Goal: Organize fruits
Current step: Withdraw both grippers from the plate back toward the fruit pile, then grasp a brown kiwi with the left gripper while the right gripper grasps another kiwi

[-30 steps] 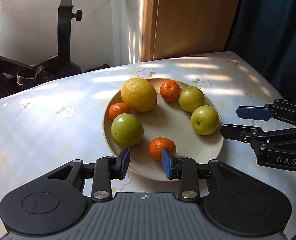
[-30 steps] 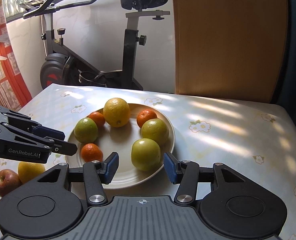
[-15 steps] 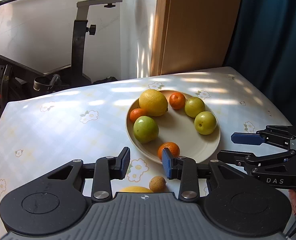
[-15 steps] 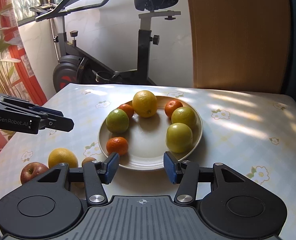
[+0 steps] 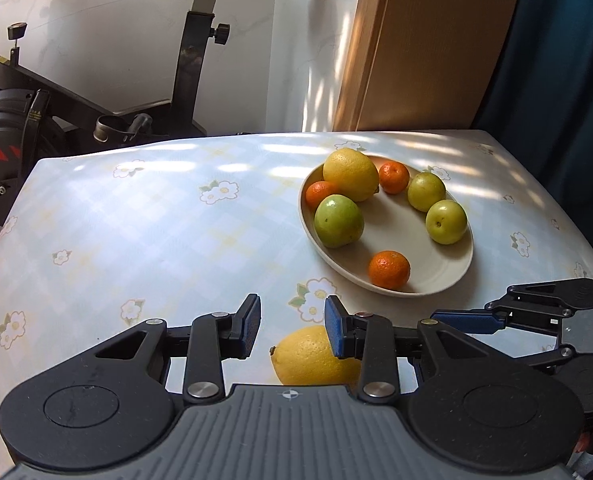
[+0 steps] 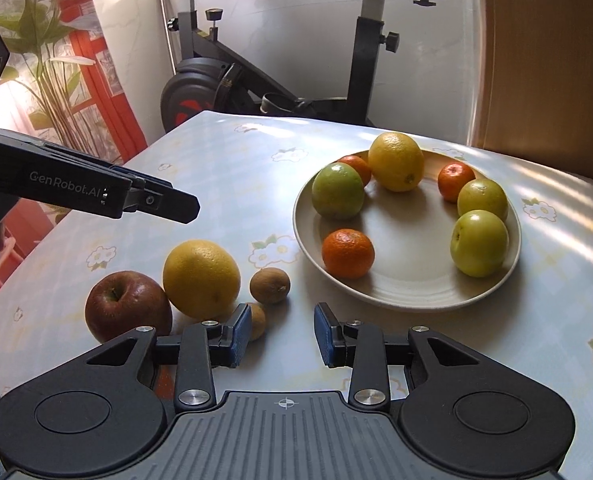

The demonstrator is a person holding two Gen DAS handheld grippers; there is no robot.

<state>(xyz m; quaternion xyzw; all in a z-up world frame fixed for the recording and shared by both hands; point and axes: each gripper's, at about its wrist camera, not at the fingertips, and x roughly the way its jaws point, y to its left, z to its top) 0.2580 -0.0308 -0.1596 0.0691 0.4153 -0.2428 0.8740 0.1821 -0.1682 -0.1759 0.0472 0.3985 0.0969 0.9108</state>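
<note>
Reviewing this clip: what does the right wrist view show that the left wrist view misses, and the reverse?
Only the right wrist view shows the dark red apple, two small brown round fruits beside it on the table, and the green houseplant by the window. Only the left wrist view shows the dark blue curtain. Both show the cream plate carrying seven fruits, the loose large yellow citrus on the table, and the black exercise bike.
</note>
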